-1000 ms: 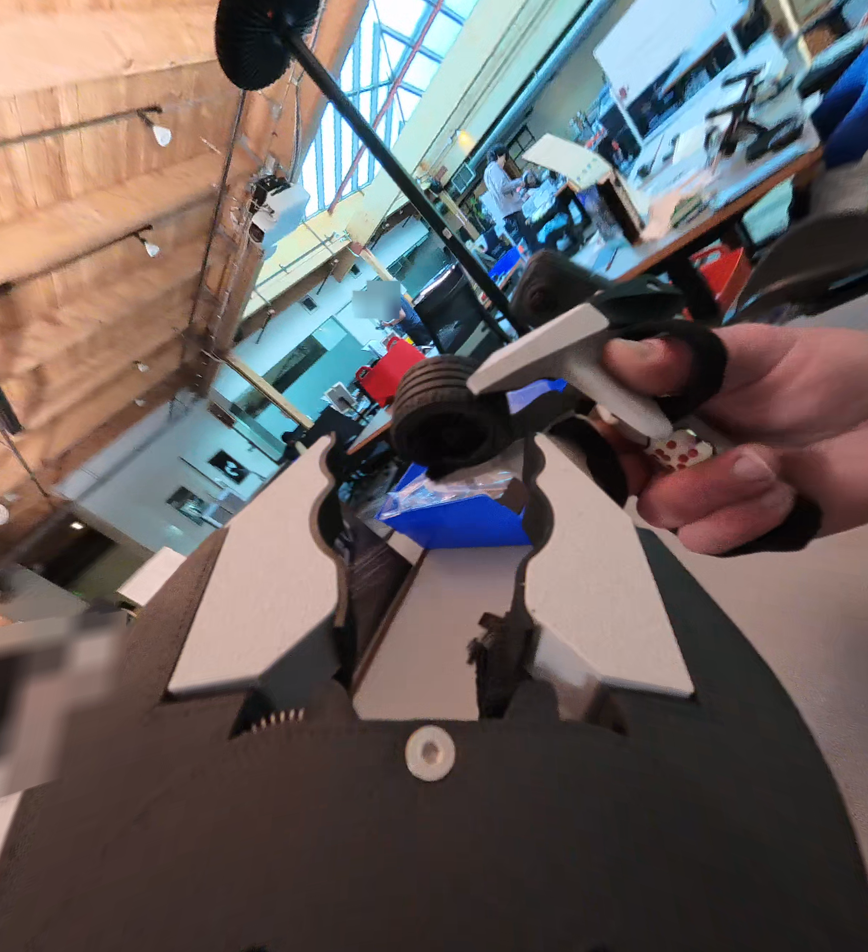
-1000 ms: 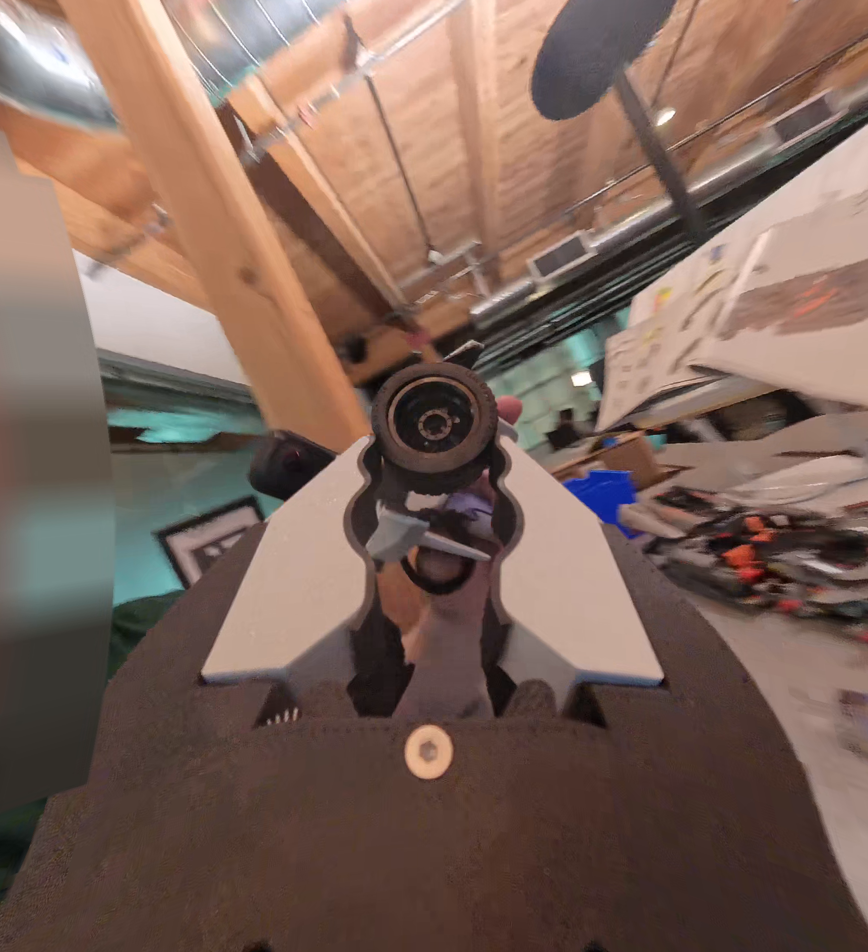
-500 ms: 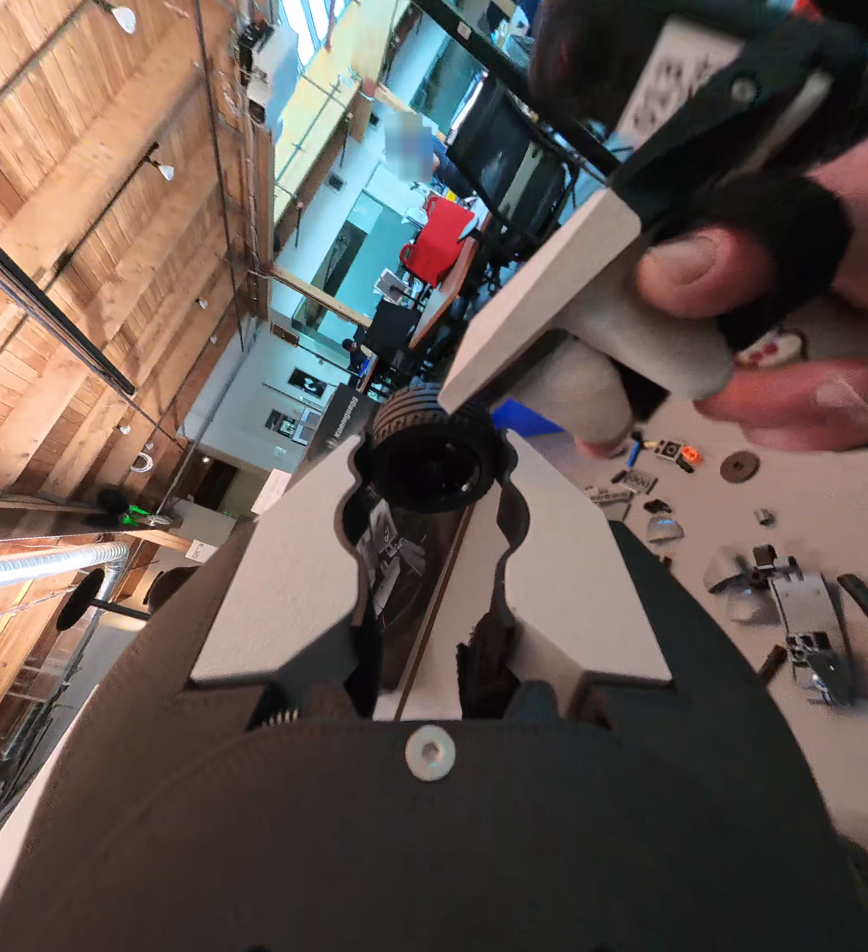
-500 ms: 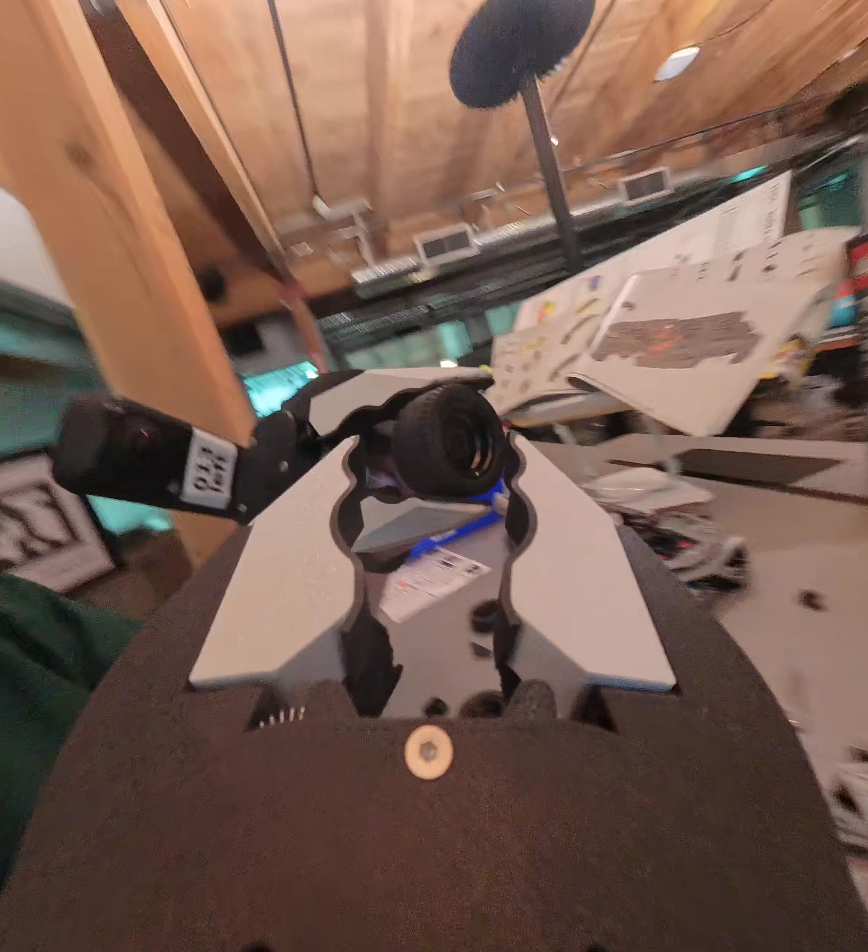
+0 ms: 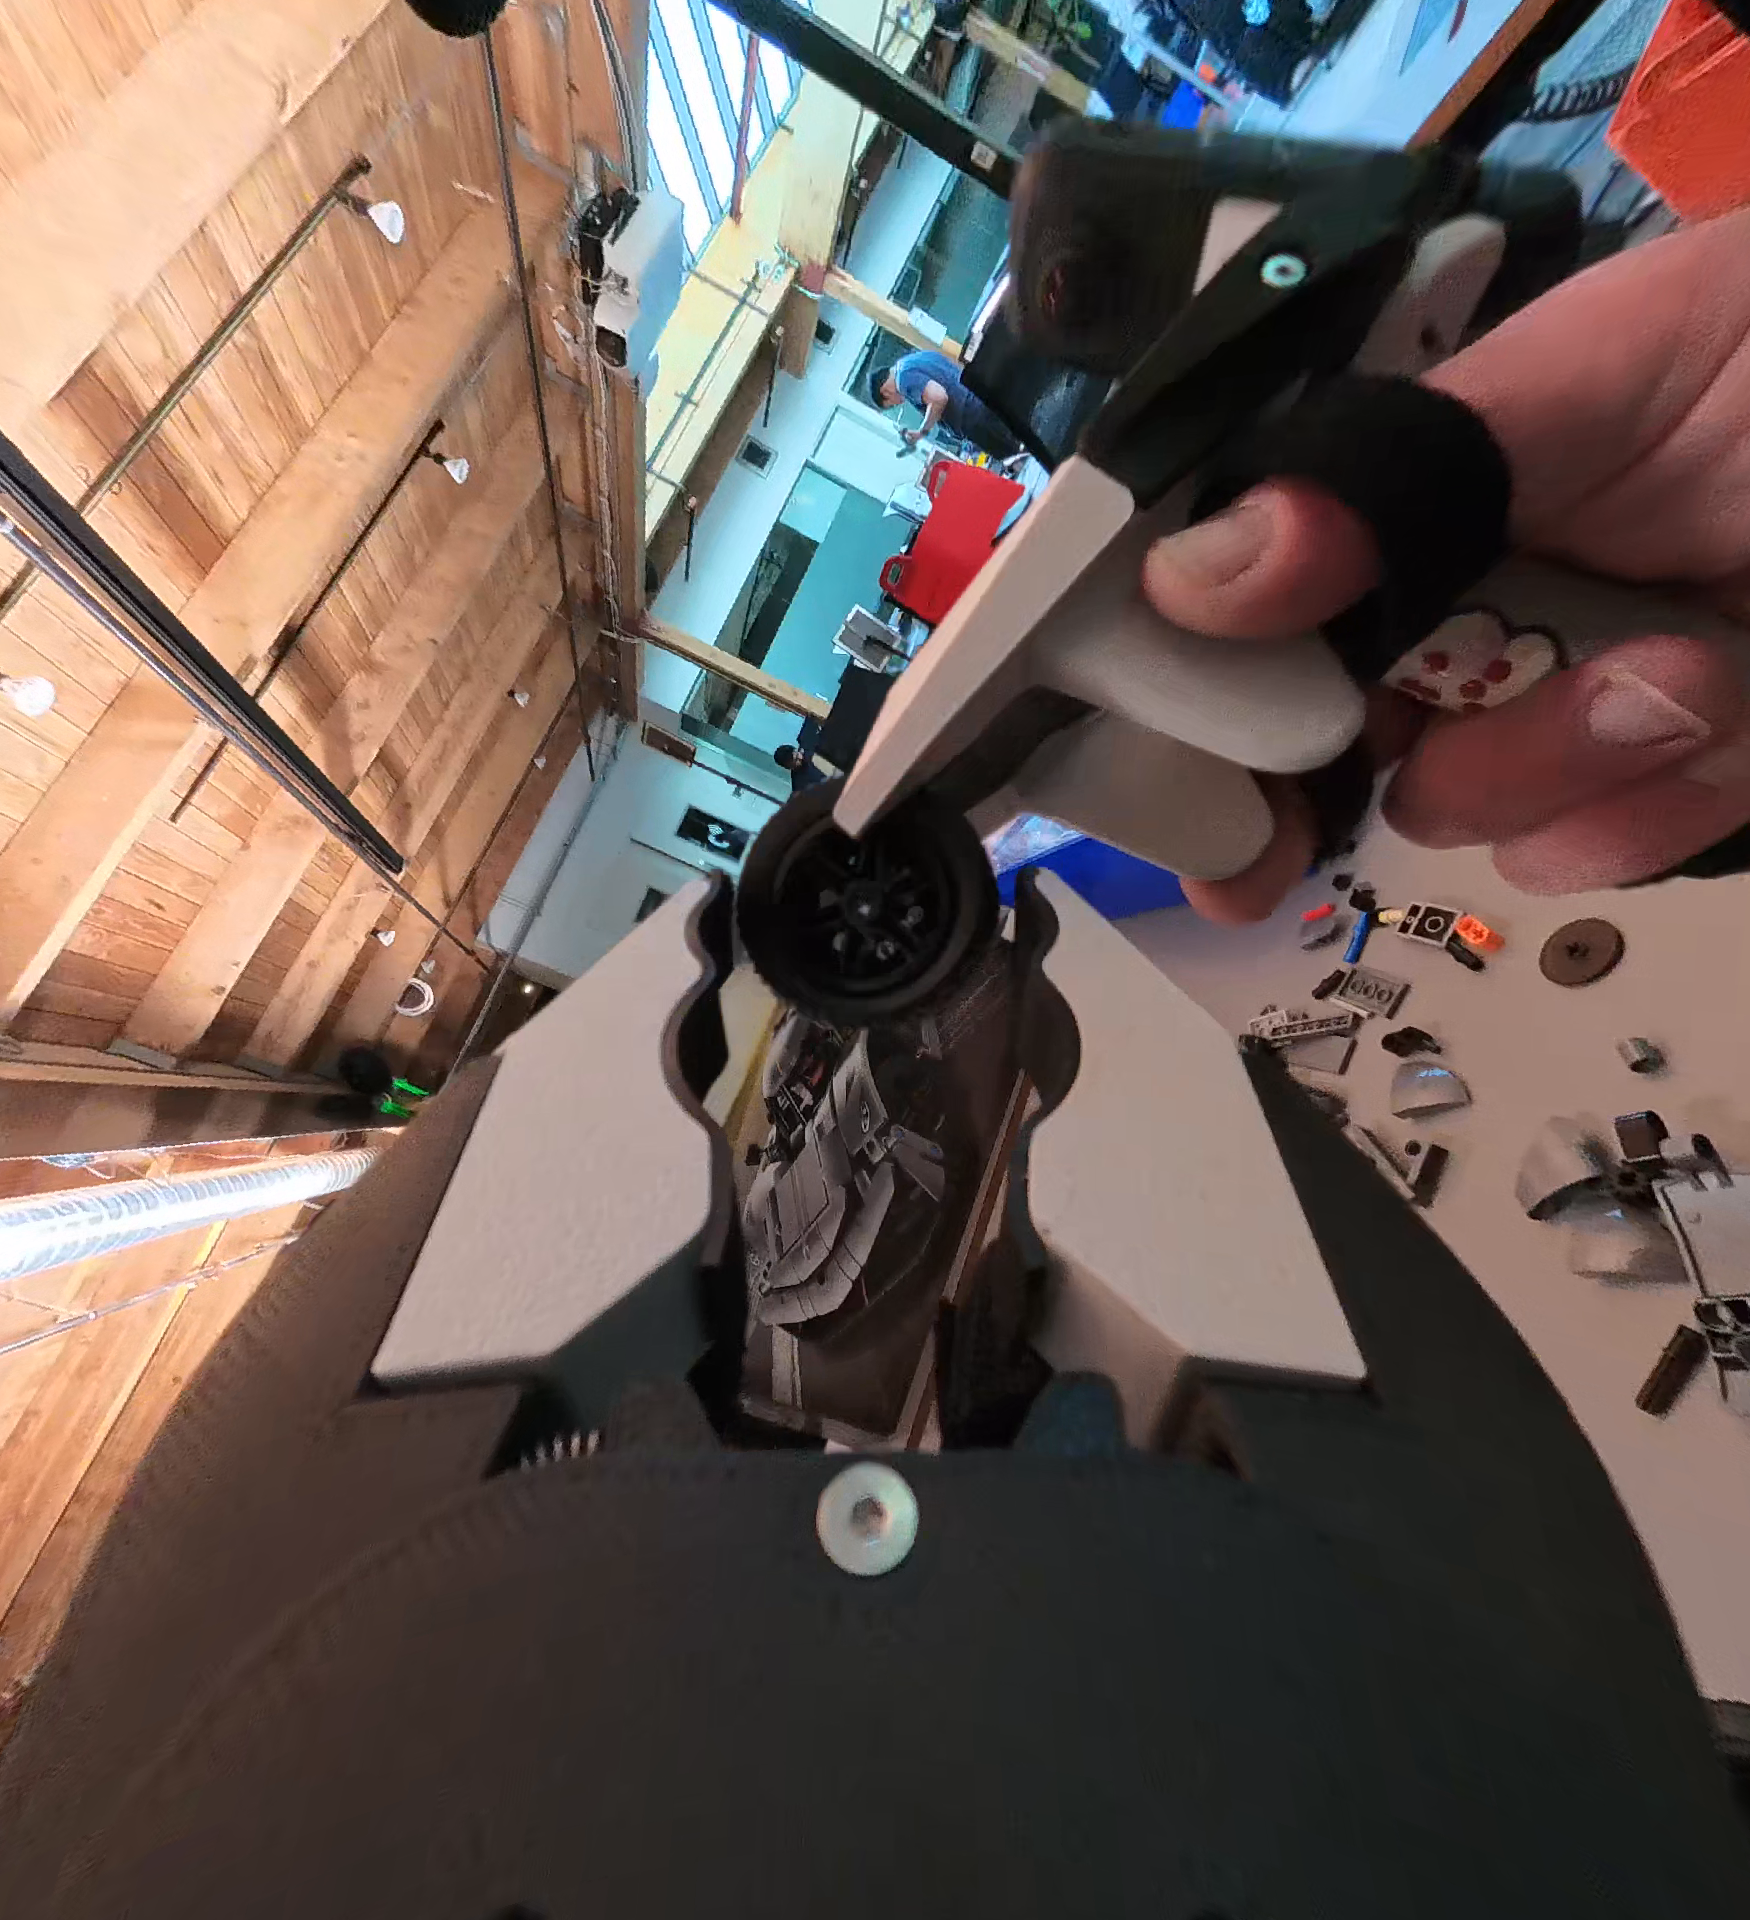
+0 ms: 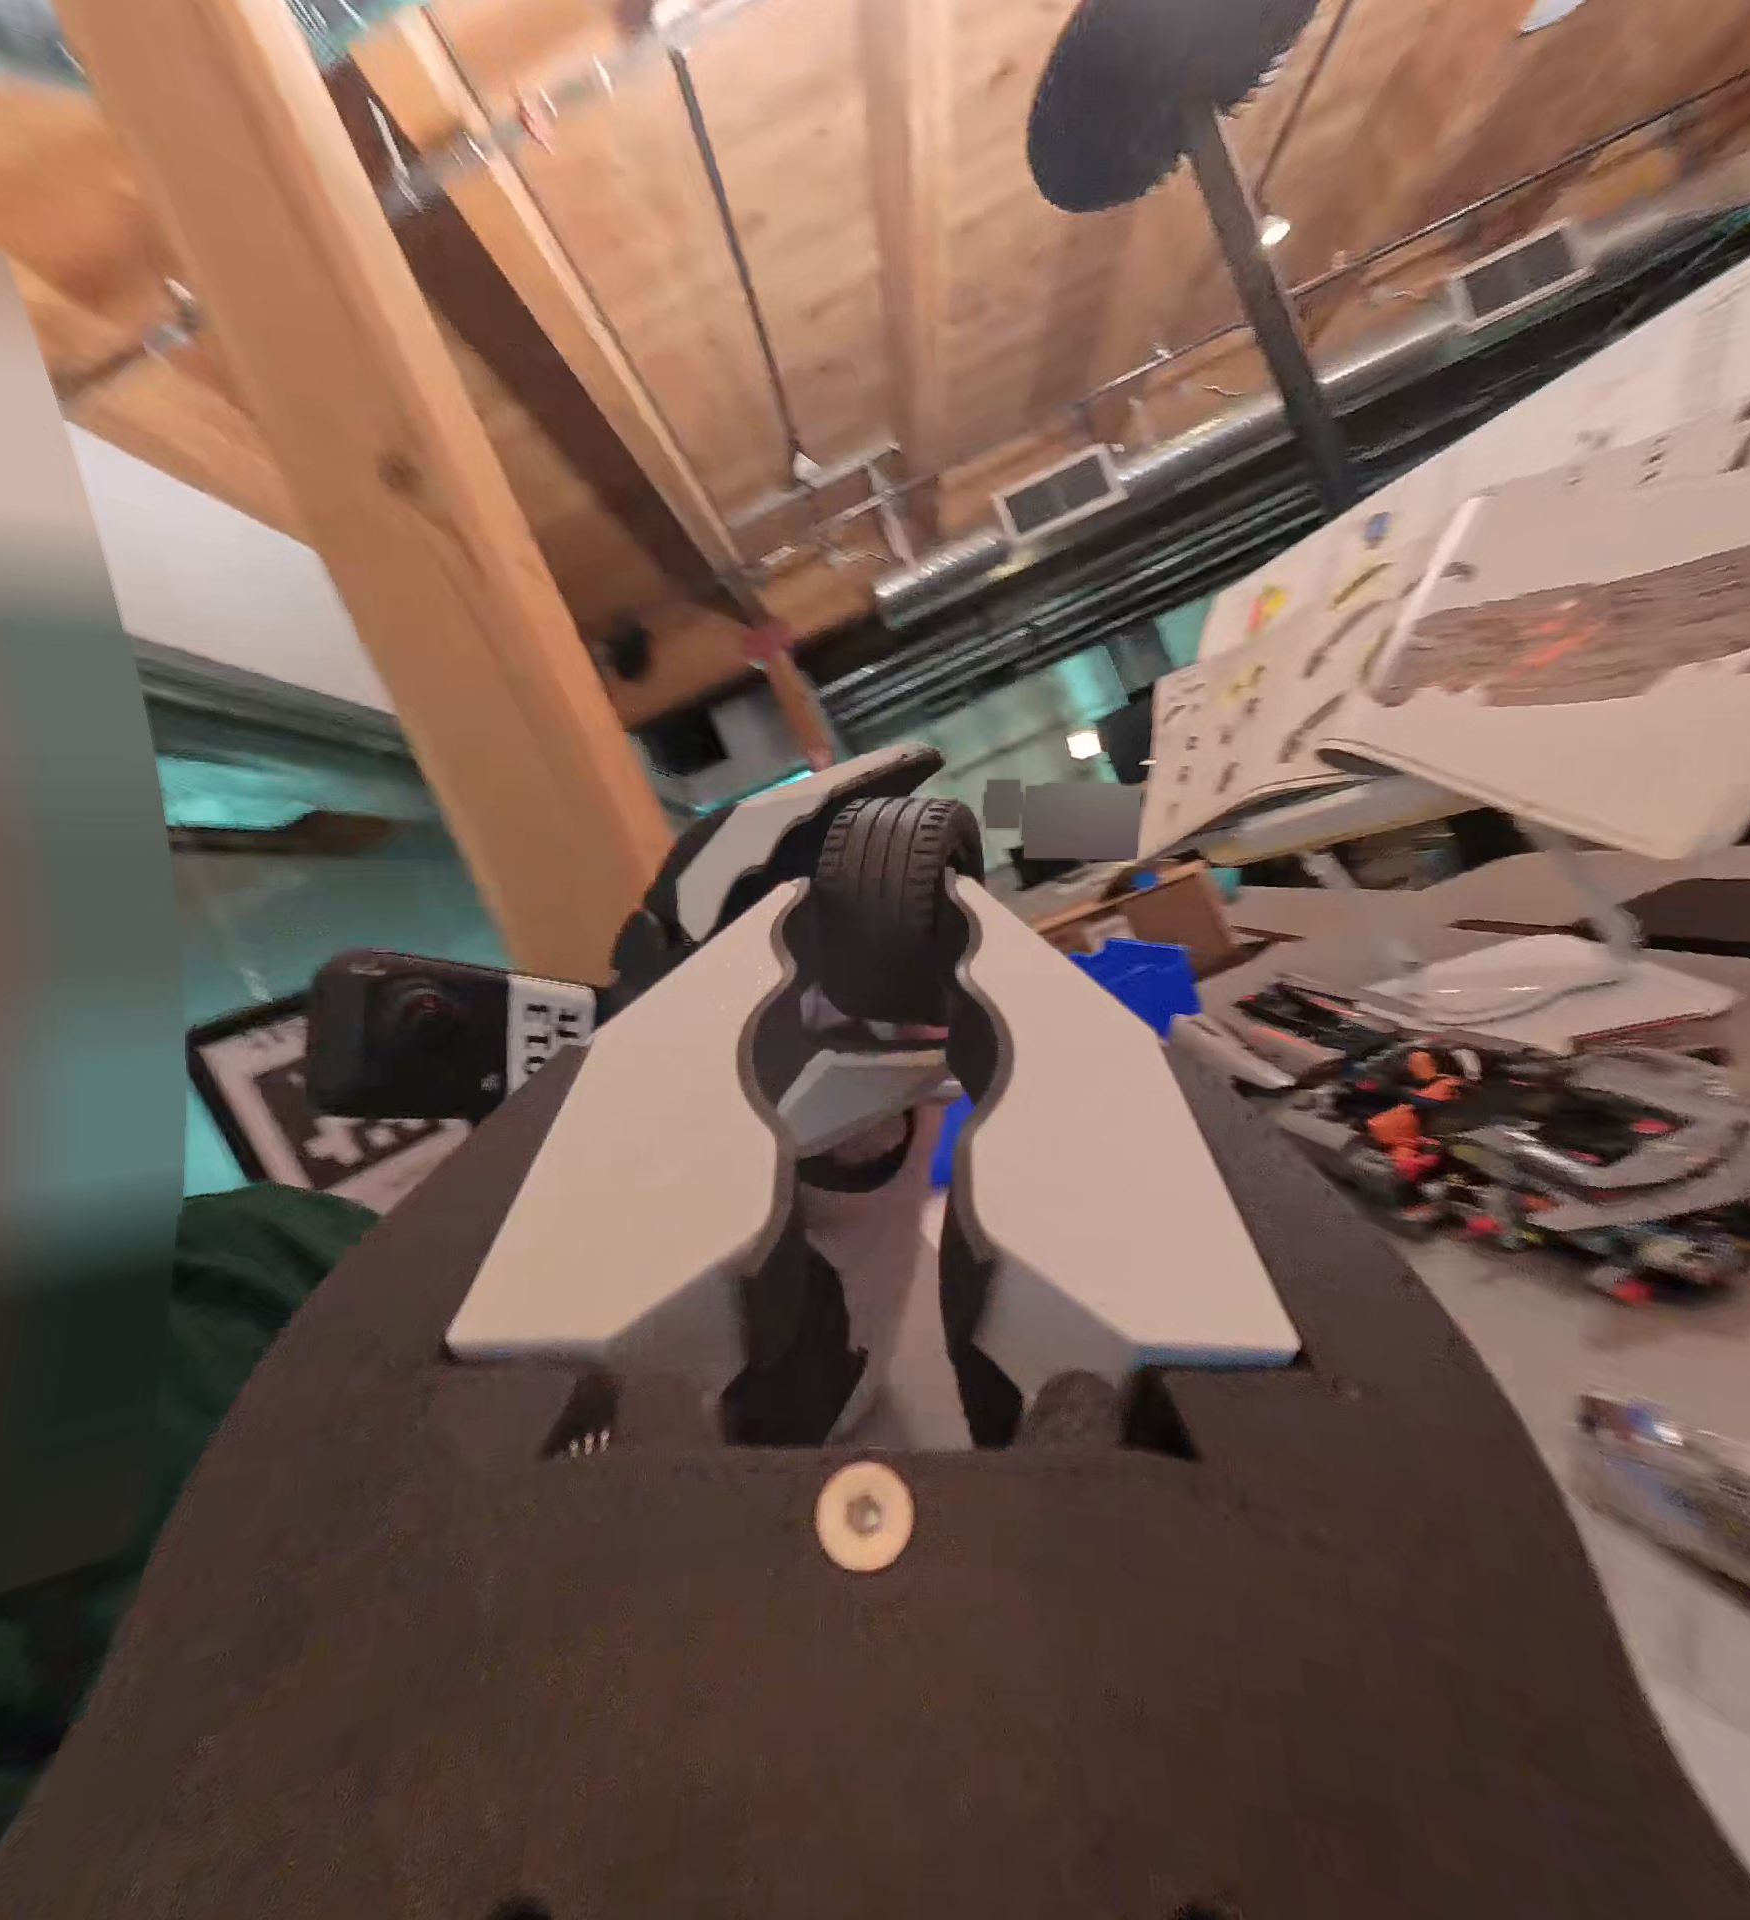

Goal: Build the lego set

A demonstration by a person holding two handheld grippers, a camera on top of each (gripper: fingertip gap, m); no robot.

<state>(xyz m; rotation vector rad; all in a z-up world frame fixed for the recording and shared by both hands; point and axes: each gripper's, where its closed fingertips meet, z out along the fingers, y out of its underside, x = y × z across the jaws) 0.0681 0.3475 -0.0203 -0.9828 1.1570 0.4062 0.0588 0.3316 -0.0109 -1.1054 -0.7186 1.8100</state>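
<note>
Both tongs (image 5: 866, 914) (image 6: 876, 883): grey wavy-edged fingers, black textured body, one silver screw (image 5: 867, 1518). Hand (image 5: 1619, 582): black finger loops.

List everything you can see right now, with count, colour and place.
wheel: one, black, held up between both grippers' fingertips
loose pieces: many, grey, black, orange, on the white table
partly built model: one, grey with orange, on the table
instruction booklet: one, open, propped behind the model
blue bin: one, far table edge
left gripper: grey fingers
right gripper: grey fingers
hand: one, holding the right gripper
</note>
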